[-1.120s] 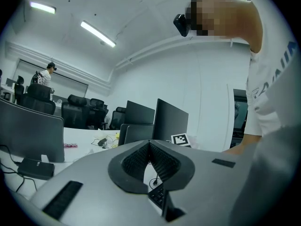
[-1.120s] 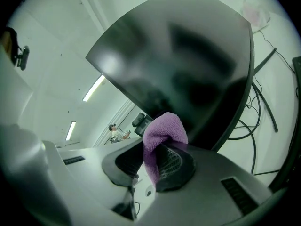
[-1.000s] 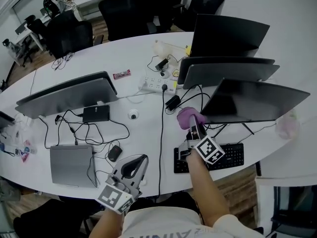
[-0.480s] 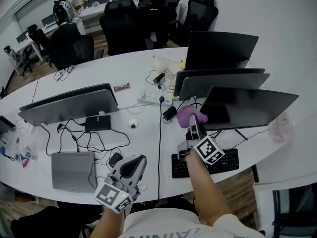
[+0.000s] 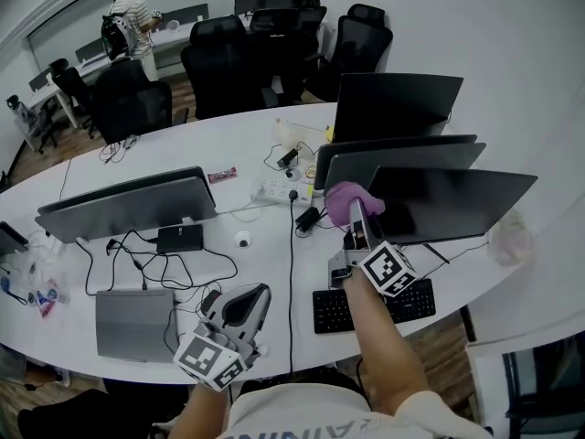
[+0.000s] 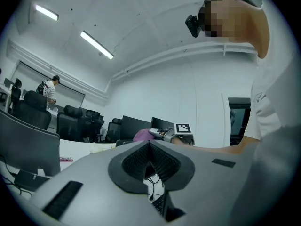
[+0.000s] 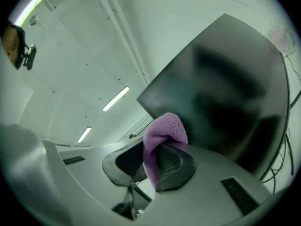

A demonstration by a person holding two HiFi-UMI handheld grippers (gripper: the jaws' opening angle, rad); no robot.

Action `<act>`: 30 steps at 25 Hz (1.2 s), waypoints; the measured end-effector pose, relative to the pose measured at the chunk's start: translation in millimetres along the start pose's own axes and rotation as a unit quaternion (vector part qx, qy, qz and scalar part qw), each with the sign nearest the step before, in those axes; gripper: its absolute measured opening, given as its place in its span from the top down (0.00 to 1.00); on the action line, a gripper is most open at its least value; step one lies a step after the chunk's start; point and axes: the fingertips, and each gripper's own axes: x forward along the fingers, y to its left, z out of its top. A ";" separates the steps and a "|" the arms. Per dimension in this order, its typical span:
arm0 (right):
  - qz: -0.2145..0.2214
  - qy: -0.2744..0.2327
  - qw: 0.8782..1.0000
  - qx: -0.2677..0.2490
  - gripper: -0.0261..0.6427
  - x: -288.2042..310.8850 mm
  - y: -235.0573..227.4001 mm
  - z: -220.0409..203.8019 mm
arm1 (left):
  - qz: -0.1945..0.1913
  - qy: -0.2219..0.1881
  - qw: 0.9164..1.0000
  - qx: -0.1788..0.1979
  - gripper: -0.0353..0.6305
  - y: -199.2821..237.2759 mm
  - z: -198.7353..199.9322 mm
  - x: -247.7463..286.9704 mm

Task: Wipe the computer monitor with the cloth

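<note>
My right gripper [image 5: 356, 219] is shut on a purple cloth [image 5: 348, 200]. It holds the cloth up at the left edge of the nearest black monitor [image 5: 457, 204]. In the right gripper view the cloth [image 7: 162, 134] folds over the jaws, and the dark screen [image 7: 230, 88] fills the space just behind it. I cannot tell whether the cloth touches the screen. My left gripper [image 5: 259, 296] hangs low near the table's front edge, jaws shut with nothing in them. In the left gripper view its closed tips [image 6: 150, 144] point toward the cloth [image 6: 141, 135].
A keyboard [image 5: 377, 304] lies under my right arm. Two more monitors [image 5: 398, 108] stand behind the nearest one and another monitor [image 5: 128, 204] stands at the left. A laptop [image 5: 134, 324], a power strip [image 5: 278, 190] and cables [image 5: 292, 254] cover the table. Chairs [image 5: 228, 58] and a person [image 5: 135, 12] are at the back.
The right gripper has lifted the cloth a little higher along the monitor's left edge. The left gripper has barely moved. The head view has tilted up slightly.
</note>
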 end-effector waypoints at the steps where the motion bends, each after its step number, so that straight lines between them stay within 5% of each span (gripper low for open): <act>1: 0.004 -0.005 1.000 0.000 0.86 1.6 4.0 5.5 | -0.001 -0.002 1.000 0.001 0.93 -1.1 1.3 -0.1; 19: 0.061 -0.041 0.996 -0.042 0.86 16.9 69.8 69.1 | 0.018 -0.020 1.000 0.002 0.93 0.6 11.6 -6.3; 26: 0.107 -0.044 0.981 -0.153 0.86 16.7 109.6 121.0 | 0.009 -0.022 1.000 -0.002 0.93 -2.3 10.1 -7.2; 30: 0.087 -0.031 0.972 -0.218 0.86 28.5 102.7 149.4 | 0.004 -0.022 1.000 -0.005 0.93 -4.5 8.2 -5.2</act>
